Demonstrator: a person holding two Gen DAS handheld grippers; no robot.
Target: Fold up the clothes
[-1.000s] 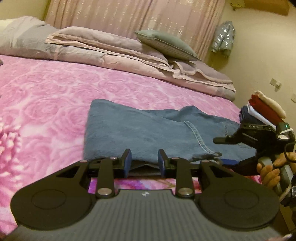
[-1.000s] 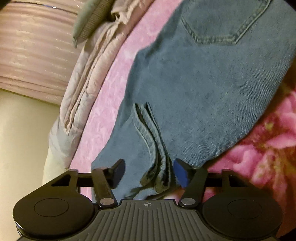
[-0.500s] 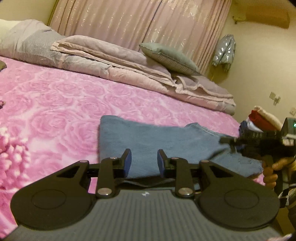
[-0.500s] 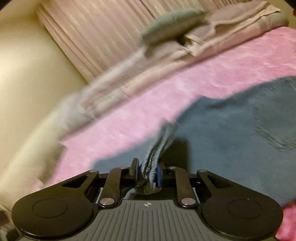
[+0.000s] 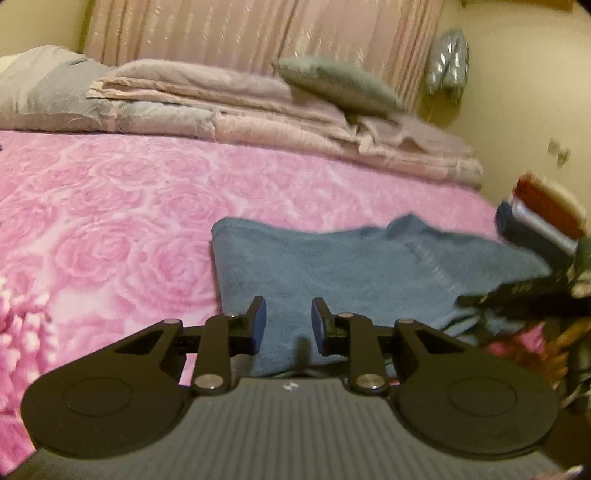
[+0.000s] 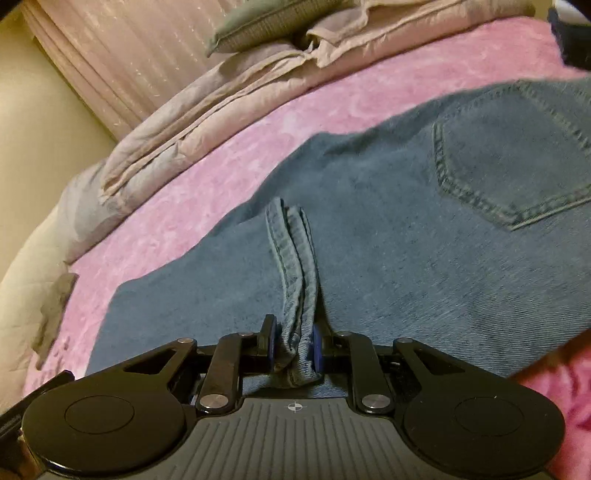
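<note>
Folded blue jeans [image 5: 332,266] lie flat on a bed [image 5: 110,206] covered by a pink rose-pattern blanket, with a back pocket [image 6: 517,166] facing up in the right wrist view. The right tool [image 6: 293,341] is closed on a doubled band of the jeans' stitched hem [image 6: 295,266], which rises from the denim and passes between its blue-padded fingers [image 6: 269,338]. The left tool [image 5: 289,319] sits at the near edge of the jeans with its fingers spread apart; denim shows through the gap, and neither pad presses it. Folded pinkish-grey bedding [image 5: 229,96] and a grey-green pillow [image 5: 332,83] line the far side of the bed below pink curtains [image 5: 258,29]. A blurred stack of folded clothes [image 5: 539,214] stands beyond the bed's right edge.
</note>
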